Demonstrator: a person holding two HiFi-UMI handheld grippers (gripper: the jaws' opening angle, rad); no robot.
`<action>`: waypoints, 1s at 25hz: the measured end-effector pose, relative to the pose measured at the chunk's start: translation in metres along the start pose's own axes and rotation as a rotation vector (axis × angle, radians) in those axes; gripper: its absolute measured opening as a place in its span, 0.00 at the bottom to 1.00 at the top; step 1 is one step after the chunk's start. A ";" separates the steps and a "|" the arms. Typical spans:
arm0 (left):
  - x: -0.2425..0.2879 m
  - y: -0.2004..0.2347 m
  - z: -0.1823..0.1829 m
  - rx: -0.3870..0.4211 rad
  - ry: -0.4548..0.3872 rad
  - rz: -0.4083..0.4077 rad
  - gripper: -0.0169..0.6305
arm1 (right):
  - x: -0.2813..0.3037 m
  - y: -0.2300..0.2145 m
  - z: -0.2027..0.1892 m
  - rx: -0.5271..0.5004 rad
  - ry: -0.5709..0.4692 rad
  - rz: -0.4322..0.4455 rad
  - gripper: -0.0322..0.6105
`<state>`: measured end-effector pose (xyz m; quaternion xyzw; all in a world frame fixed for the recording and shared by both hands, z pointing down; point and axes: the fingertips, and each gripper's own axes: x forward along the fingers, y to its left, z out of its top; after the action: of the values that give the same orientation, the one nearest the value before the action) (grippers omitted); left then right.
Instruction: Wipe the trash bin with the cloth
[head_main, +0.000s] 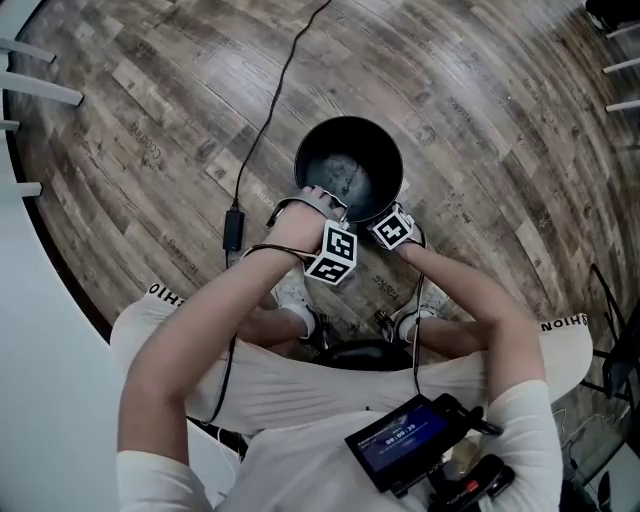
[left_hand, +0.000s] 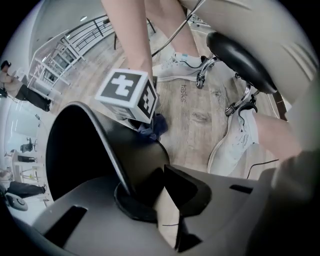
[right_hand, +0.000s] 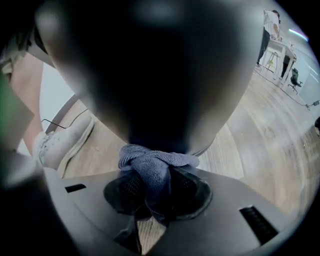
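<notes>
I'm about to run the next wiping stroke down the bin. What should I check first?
1. Black round trash bin rim clamped by left gripper: ok.
2. Held in right gripper, blue-grey microfibre cloth: ok.
3. Cloth against bin's outer wall: ok.
4. Thin black floor cable apart from bin: ok.
5. Bin base flat on wooden floor: cannot tell.

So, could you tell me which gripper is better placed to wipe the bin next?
Right: the right gripper holds the cloth at the trash bin, while the left gripper is clamped on its rim.
</notes>
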<state>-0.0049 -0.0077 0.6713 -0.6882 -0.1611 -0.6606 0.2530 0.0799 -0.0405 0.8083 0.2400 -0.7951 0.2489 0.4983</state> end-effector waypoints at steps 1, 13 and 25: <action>0.000 0.001 0.000 -0.002 0.000 0.001 0.11 | 0.009 -0.003 -0.002 0.012 -0.010 -0.006 0.21; -0.001 -0.008 -0.012 0.072 0.030 -0.010 0.26 | -0.051 0.011 0.004 0.168 0.017 0.084 0.21; 0.001 -0.010 -0.030 0.124 0.103 -0.009 0.11 | -0.187 0.065 0.064 0.041 -0.121 0.179 0.21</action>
<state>-0.0356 -0.0164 0.6738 -0.6357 -0.1916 -0.6848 0.3003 0.0688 -0.0063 0.6030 0.1929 -0.8366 0.2938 0.4203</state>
